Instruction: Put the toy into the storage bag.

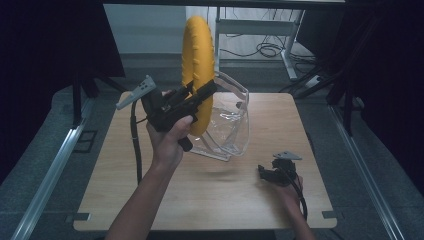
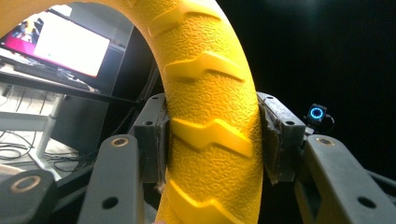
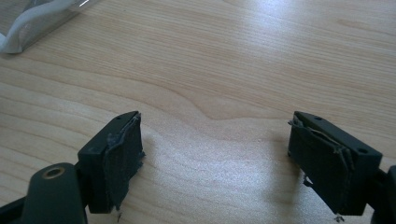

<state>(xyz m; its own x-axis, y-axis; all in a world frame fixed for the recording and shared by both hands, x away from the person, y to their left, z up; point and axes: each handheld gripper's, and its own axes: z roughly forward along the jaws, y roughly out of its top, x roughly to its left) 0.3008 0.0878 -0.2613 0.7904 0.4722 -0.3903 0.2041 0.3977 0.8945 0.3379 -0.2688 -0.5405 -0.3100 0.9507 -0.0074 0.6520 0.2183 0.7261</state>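
A yellow ring with a ribbed, tyre-like tread (image 1: 199,55) stands upright in the air above the table's far left. My left gripper (image 1: 202,97) is shut on its lower part, held up by the person's hand. In the left gripper view both pads (image 2: 156,140) press on the yellow ring (image 2: 210,121) from either side. A clear plastic bag (image 1: 227,120) stands open behind and to the right of the ring. My right gripper (image 1: 265,172) rests low near the table's front right. In the right gripper view the right gripper (image 3: 215,154) is open over bare wood.
The wooden table (image 1: 225,200) has free surface across its front and middle. An edge of the clear bag (image 3: 32,23) shows at the upper left of the right gripper view. Desk legs and cables (image 1: 270,50) lie on the floor beyond the table. Metal rails (image 1: 50,175) run along both sides.
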